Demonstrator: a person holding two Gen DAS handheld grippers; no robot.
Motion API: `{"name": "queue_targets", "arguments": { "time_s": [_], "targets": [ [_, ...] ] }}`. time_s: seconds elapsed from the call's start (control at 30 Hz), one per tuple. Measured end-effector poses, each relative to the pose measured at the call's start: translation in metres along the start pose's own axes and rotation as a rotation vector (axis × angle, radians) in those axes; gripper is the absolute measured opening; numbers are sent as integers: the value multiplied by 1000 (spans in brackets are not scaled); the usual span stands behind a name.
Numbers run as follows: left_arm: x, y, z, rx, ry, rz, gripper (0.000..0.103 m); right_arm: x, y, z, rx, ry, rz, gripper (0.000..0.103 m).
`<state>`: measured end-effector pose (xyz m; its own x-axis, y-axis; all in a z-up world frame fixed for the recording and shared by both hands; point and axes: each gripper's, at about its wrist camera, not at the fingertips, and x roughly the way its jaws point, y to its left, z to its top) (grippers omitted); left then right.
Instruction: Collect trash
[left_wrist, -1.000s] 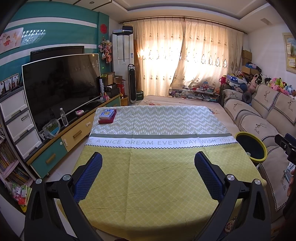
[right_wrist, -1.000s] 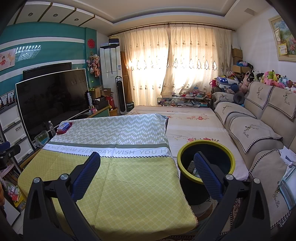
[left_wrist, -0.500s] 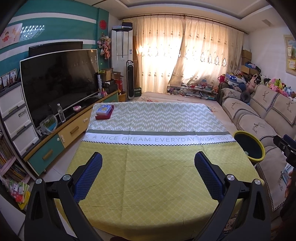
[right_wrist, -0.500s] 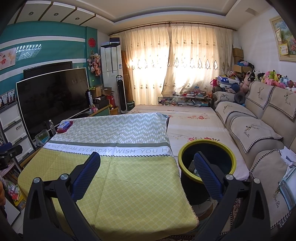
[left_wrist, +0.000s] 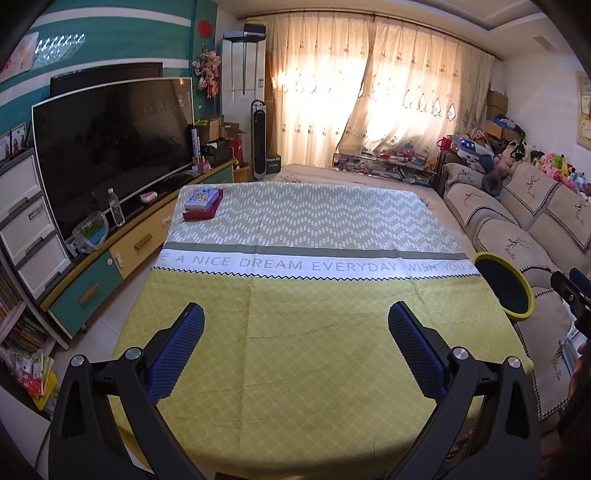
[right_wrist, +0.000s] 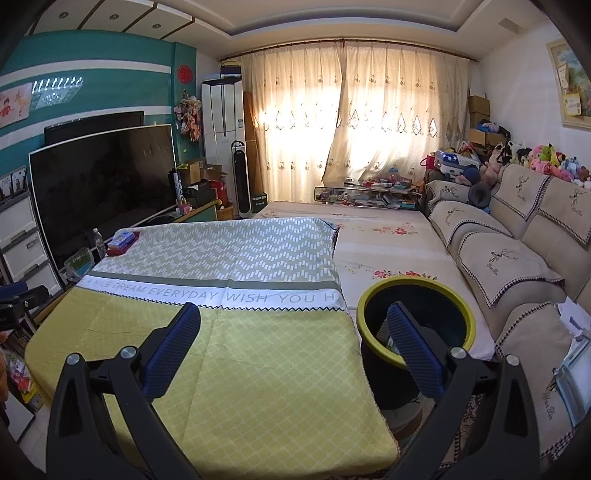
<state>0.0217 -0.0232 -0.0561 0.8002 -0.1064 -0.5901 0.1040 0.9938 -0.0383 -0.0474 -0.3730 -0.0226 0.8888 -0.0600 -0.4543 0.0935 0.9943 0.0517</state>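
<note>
A black trash bin with a yellow rim stands at the table's right side, between table and sofa; it also shows in the left wrist view. Something light lies inside it, partly hidden by my right finger. My left gripper is open and empty above the near yellow part of the tablecloth. My right gripper is open and empty, over the table's right near corner, its right finger in front of the bin. A small stack of boxes lies at the table's far left corner. No loose trash shows on the cloth.
A TV on a low cabinet runs along the left, with a water bottle. A beige sofa lines the right wall. A flowered mat lies beyond the bin. Curtains cover the far window.
The left gripper's view has risen and tilted down, showing more of the near cloth. The right gripper's view has hardly shifted. Both grippers stay open.
</note>
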Motion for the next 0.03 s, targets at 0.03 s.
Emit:
{"name": "queue_targets", "arguments": {
  "time_s": [0.03],
  "targets": [
    [11,4,5,-1,7,6,98,11,1,4,-10,9,3,96]
  ]
}}
